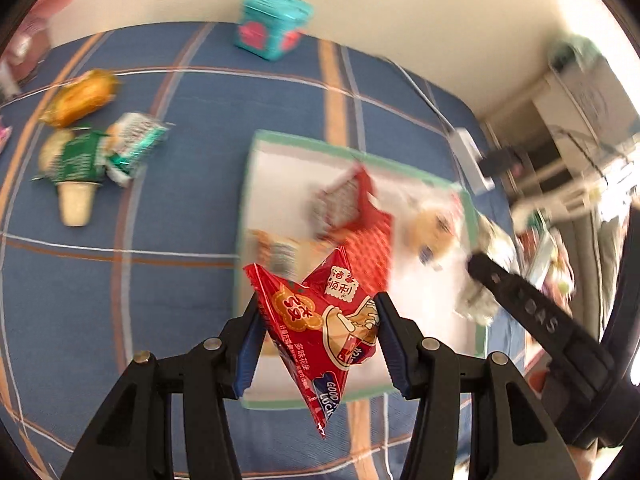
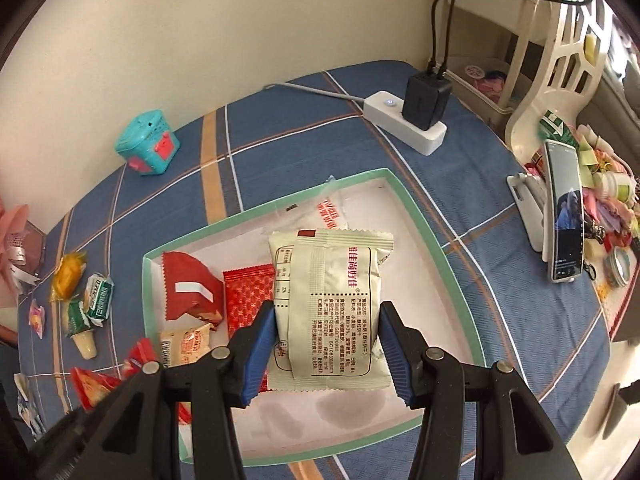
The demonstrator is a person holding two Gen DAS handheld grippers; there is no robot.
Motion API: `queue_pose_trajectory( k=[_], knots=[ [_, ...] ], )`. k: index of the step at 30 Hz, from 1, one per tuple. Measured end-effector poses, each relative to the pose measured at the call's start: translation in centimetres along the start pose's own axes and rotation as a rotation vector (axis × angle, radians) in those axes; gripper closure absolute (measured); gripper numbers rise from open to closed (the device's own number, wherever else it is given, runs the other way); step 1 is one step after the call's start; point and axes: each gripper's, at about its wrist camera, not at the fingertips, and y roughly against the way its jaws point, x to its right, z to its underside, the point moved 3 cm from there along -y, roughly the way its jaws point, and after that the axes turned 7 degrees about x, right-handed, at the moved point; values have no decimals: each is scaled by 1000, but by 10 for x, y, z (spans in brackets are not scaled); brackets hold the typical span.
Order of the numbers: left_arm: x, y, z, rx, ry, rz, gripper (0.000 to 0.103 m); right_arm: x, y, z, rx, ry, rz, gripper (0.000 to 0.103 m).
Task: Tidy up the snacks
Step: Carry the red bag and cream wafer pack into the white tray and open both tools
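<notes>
We are in the carrying step: each of our grippers brings a snack over the green-rimmed tray (image 2: 428,236) that lies on the blue plaid cloth (image 2: 280,120). Our left gripper (image 1: 318,326) is clamped on a red pyramid-shaped packet (image 1: 320,320), which hangs above the tray's near edge. Our right gripper (image 2: 328,338) is closed on a cream packet (image 2: 332,304), held over the middle of the tray with its printed back facing the camera.

Several packets already lie inside the tray: a red-and-white one (image 2: 188,292), a red patterned one (image 2: 248,292) and a small pale sachet (image 2: 184,344). More snacks wait on the cloth to the left, among them a green-and-white wrapper (image 2: 98,294), an orange-wrapped piece (image 2: 68,272) and a cone-shaped cup (image 2: 86,344).

As we judge it, the next move calls for lowering each packet onto a bare patch of the tray and then opening the jaws, keeping the two grippers apart.

On the red packet we read "GOOD LUCK" near its lower tip, with Chinese characters above. The cream packet carries magenta Chinese characters and dense small print too fine to make out
</notes>
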Motion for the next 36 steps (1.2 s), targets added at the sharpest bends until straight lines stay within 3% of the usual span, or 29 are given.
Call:
queue_pose_trajectory(
  k=[17, 20, 23, 28, 36],
  knots=[
    [25, -39, 28, -105, -110, -21, 48, -7, -34, 17, -125, 23, -24, 48],
    [27, -41, 28, -106, -111, -16, 37, -8, -36, 17, -132, 27, -30, 48],
    [29, -40, 30, -104, -120, -18, 33, -9, -38, 18, -141, 32, -34, 48],
    [28, -36, 30, -93, -116, -34, 31, -9, -39, 18, -146, 32, -54, 32],
    [13, -25, 19, -43, -92, -107, 31, -13, -39, 17, -138, 35, -73, 22]
  ],
)
